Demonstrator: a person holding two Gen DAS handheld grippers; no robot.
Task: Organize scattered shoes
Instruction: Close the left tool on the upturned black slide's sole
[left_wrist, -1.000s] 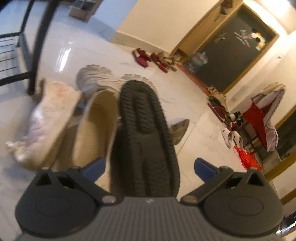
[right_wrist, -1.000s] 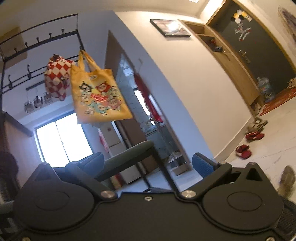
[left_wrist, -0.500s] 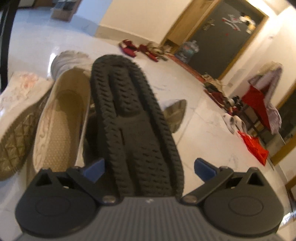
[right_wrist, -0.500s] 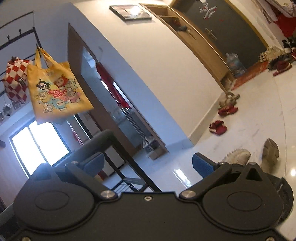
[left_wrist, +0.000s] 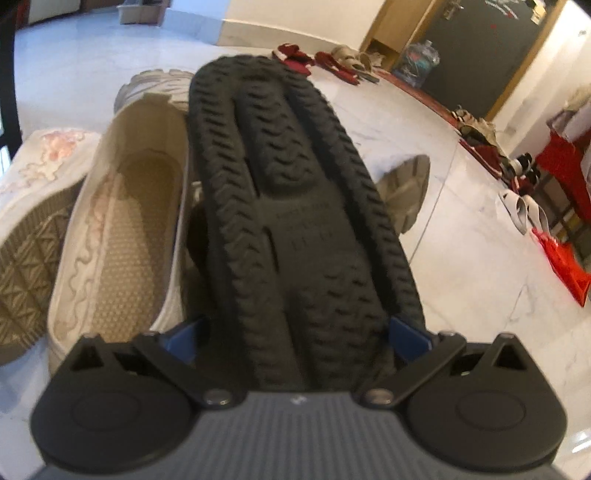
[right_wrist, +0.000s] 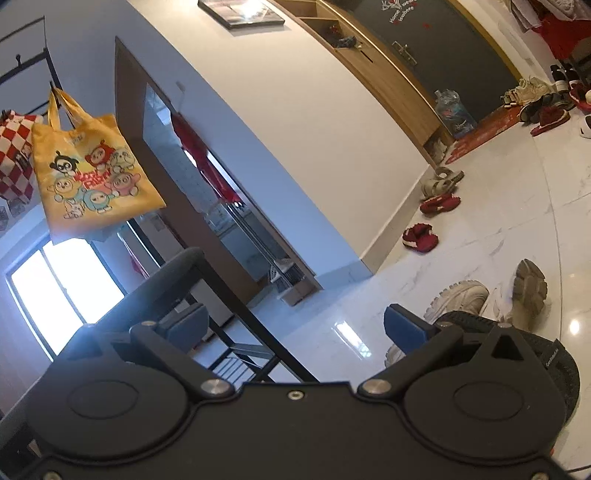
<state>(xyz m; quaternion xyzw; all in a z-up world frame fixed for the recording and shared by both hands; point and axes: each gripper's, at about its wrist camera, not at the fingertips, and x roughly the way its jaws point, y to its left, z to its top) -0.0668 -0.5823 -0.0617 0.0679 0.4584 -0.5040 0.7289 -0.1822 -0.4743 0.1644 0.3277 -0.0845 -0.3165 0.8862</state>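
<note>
- Since the earlier frames, your left gripper (left_wrist: 297, 334) has closed in on the black shoe (left_wrist: 295, 206), whose treaded sole now fills the left wrist view; the right view has swung down from the wall toward the floor.
- White marble floor (left_wrist: 461, 258): glossy, probably slick, so a dropped shoe could skid off into the others.
- Black shoe: sole facing the camera, heel end between the blue pads, jaws clenched on it. From this end-on grip the long toe may sag or twist out if you swing fast.
- Beige slip-on (left_wrist: 122, 229): just beside the black shoe on its left, a second pale shoe (left_wrist: 33, 236) tipped sole-out beyond it. Brushing them would scatter the pair again.
- Chunky sneakers (right_wrist: 491, 295): on the floor beyond the black shoe, one upturned.
- Right gripper (right_wrist: 295, 328): jaws released, holding nothing, aimed across the black rack (right_wrist: 229, 295); mind its bars as you move.
</note>
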